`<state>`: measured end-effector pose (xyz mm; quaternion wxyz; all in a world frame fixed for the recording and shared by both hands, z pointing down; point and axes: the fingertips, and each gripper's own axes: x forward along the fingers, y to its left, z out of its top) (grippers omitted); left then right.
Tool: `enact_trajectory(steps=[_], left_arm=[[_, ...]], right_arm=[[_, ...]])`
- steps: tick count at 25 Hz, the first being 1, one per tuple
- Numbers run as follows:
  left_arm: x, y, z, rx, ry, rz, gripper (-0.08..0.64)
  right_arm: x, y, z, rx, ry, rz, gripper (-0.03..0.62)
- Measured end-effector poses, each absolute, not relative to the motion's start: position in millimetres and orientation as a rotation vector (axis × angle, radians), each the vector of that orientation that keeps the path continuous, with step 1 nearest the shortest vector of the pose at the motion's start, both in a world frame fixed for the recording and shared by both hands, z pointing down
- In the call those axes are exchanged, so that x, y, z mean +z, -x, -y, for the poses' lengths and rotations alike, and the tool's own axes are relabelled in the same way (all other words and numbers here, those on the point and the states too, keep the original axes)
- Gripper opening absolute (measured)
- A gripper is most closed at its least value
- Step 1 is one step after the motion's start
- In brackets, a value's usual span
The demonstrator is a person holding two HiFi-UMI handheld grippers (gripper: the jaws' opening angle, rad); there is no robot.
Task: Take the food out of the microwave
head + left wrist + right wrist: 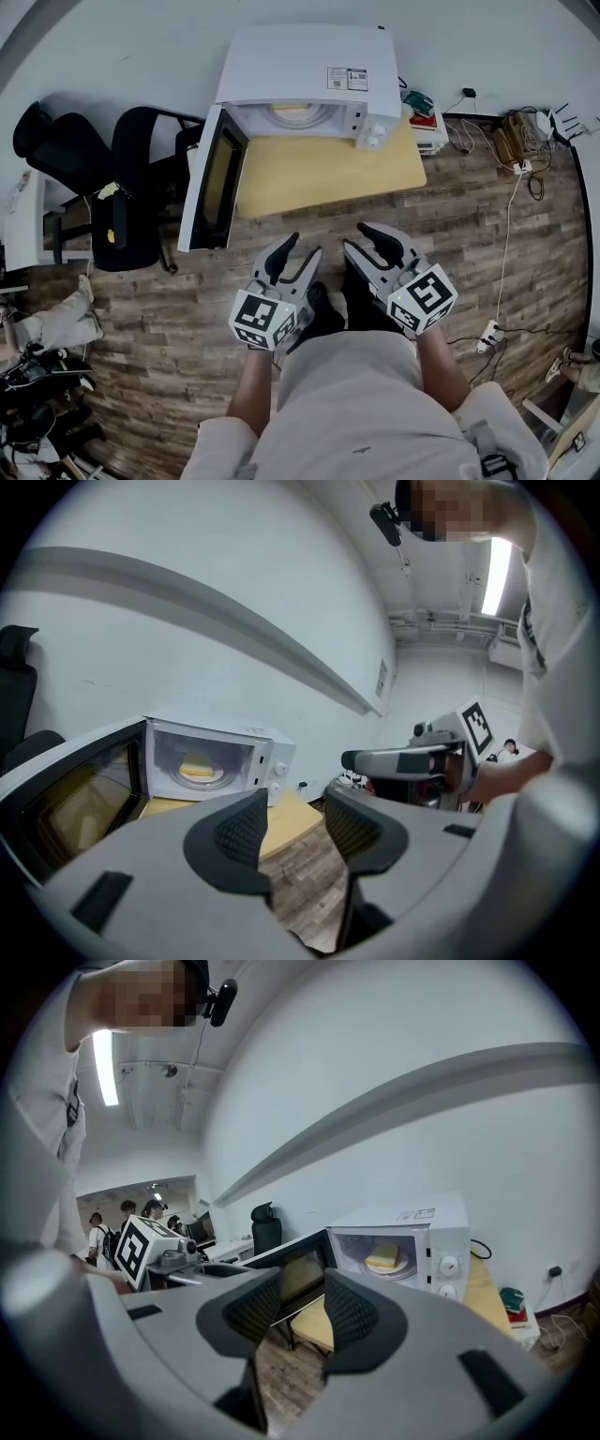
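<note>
Since the food (291,113) sits inside the open microwave (309,61), well ahead of us, we should bring the left hand-held gripper (301,251) and right hand-held gripper (362,238), both parted and empty, in level, clear of the door (212,183).

In the head view's upper centre, the roof of the microwave (300,61) hides most of the food (291,111) from us; the print on its label (347,79) is too small for us to read.
</note>
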<state>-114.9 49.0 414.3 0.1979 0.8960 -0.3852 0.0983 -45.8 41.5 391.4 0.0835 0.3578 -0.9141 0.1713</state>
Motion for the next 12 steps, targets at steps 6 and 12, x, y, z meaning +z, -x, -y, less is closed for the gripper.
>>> enact_trajectory(steps=[6, 12], left_arm=[[421, 86, 4, 0.277, -2.493, 1.137, 0.178], [431, 72, 49, 0.310, -2.465, 1.208, 0.183]], right_arm=[[396, 26, -2, 0.521, -1.014, 2.753, 0.144], [399, 7, 36, 0.509, -0.925, 2.785, 0.144]])
